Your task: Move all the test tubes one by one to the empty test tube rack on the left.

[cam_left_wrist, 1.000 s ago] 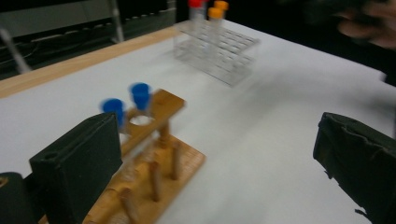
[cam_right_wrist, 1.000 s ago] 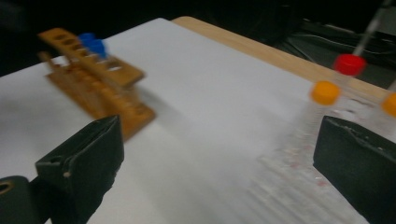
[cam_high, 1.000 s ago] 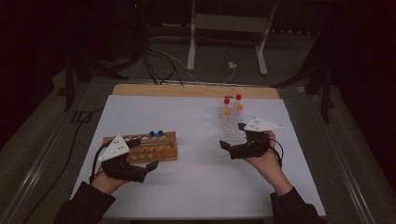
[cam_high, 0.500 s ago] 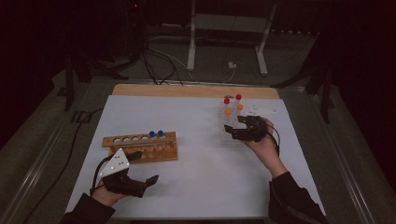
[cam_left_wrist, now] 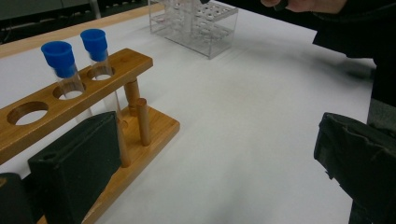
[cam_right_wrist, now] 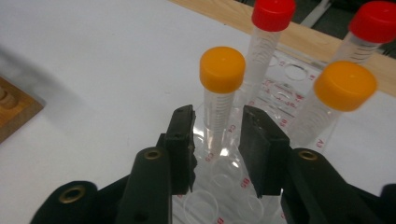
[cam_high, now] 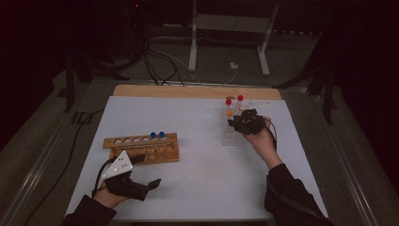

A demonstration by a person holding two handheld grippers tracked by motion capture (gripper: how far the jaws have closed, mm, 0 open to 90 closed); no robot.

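Note:
A clear plastic rack [cam_high: 230, 137] at the right holds two red-capped tubes [cam_high: 240, 98] and orange-capped ones [cam_high: 229, 112]. My right gripper [cam_high: 234, 121] reaches into it. In the right gripper view its jaws [cam_right_wrist: 217, 126] have just been closing and flank one orange-capped tube [cam_right_wrist: 220, 93], with a thin gap on each side. A second orange-capped tube [cam_right_wrist: 343, 86] stands to its right. My left gripper [cam_high: 148, 170] rests open in front of the wooden rack [cam_high: 141, 147], which holds two blue-capped tubes [cam_high: 156, 135]. Nothing sits between the left gripper's jaws [cam_left_wrist: 215, 135].
A white sheet [cam_high: 197, 188] covers the table, with a wooden strip [cam_high: 188, 91] along its far edge. In the left gripper view the wooden rack [cam_left_wrist: 116, 65] is close on the left and the clear rack [cam_left_wrist: 196, 23] is far off. Cables and a metal stand lie beyond the table.
My right gripper has moved away from me to the clear rack and its jaws have narrowed around an orange-capped tube. The left gripper has drawn back slightly from the wooden rack.

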